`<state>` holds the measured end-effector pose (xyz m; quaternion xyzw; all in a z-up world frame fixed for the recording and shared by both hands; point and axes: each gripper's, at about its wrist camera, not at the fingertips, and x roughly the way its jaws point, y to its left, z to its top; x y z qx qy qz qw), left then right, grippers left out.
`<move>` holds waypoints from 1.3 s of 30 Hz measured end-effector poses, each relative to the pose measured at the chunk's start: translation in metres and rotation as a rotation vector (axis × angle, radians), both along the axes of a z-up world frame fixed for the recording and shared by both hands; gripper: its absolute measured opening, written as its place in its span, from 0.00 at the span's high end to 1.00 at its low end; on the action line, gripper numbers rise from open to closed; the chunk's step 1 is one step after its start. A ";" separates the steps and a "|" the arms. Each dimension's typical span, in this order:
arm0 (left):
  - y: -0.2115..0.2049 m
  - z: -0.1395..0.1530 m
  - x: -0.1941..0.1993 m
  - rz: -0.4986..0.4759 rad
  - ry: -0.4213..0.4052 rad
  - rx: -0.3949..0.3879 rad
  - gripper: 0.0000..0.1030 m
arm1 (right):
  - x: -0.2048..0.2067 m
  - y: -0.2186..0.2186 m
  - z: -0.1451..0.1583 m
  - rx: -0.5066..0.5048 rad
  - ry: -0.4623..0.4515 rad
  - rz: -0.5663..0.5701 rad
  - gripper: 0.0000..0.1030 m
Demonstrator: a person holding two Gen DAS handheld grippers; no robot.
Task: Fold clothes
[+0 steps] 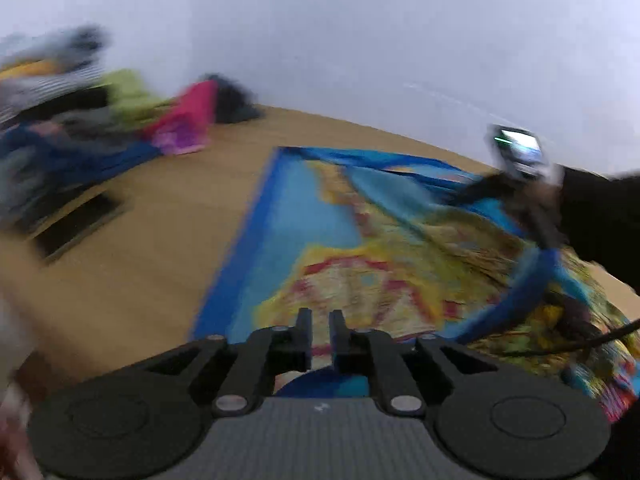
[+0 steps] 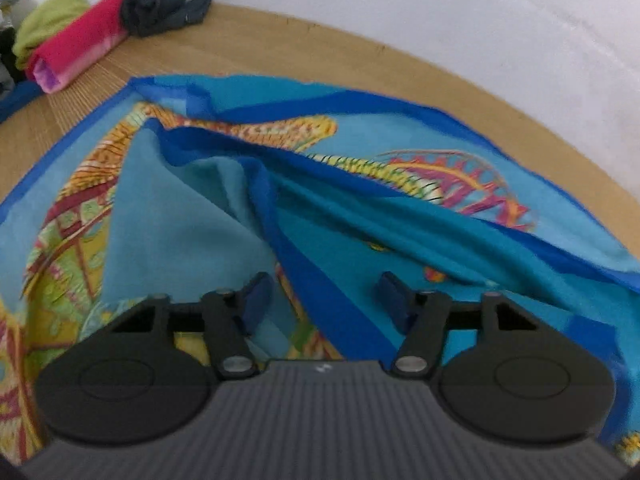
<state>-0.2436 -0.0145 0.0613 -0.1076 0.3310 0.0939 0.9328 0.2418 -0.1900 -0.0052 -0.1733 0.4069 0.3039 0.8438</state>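
No readable text, labels or numbers anywhere. Small white mark on each gripper body is too blurred to make out.

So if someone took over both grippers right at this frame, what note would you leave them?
Left gripper: fingers nearly together over the near edge of the blue patterned cloth; whether they pinch fabric cannot be told.
Right gripper: open, hovering over a raised dark-blue border fold, holding nothing.
The cloth lies spread on the wooden table, rumpled, one edge partly turned over.
Rolled clothes sit at the far left corner.
Done: cloth laid out. Left: smooth it, then fold it.
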 end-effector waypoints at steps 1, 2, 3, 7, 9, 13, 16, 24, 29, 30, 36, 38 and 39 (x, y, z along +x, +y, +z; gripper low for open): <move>-0.003 -0.002 0.013 -0.065 -0.004 -0.008 0.81 | 0.003 0.002 -0.001 0.014 0.018 -0.004 0.66; -0.007 -0.005 0.027 -0.135 -0.008 -0.012 0.73 | 0.005 0.004 -0.001 0.030 0.033 -0.011 0.88; -0.015 -0.007 0.043 -0.213 -0.011 -0.009 0.66 | 0.008 0.002 0.002 0.057 0.035 -0.030 0.96; -0.057 -0.021 0.094 -0.475 -0.002 0.007 0.52 | 0.009 -0.019 0.031 0.232 0.032 -0.095 0.97; -0.075 -0.031 0.114 -0.537 0.016 0.016 0.50 | 0.009 -0.033 0.047 0.310 0.029 -0.119 0.96; -0.100 -0.045 0.141 -0.619 0.043 -0.033 0.44 | 0.006 -0.068 0.080 0.462 0.011 -0.163 0.97; -0.091 -0.037 0.138 -0.631 0.011 -0.117 0.40 | 0.001 -0.095 0.105 0.559 -0.022 -0.190 0.97; -0.047 -0.012 0.119 -0.584 -0.066 -0.343 0.36 | -0.017 -0.195 0.131 0.569 -0.087 -0.319 0.97; -0.047 -0.021 0.132 -0.501 0.042 -0.239 0.37 | -0.030 -0.238 0.116 0.573 -0.049 -0.376 0.97; -0.055 -0.023 0.137 -0.519 0.068 -0.196 0.37 | -0.032 -0.243 0.113 0.588 -0.035 -0.378 0.97; -0.142 -0.057 0.175 -0.685 0.176 0.164 0.40 | -0.040 -0.242 0.109 0.662 0.030 -0.340 0.96; -0.152 -0.070 0.185 -0.666 0.204 0.191 0.60 | -0.035 -0.248 0.121 0.716 0.030 -0.362 0.96; -0.150 -0.070 0.187 -0.650 0.194 0.163 0.87 | -0.033 -0.252 0.129 0.749 0.023 -0.380 0.97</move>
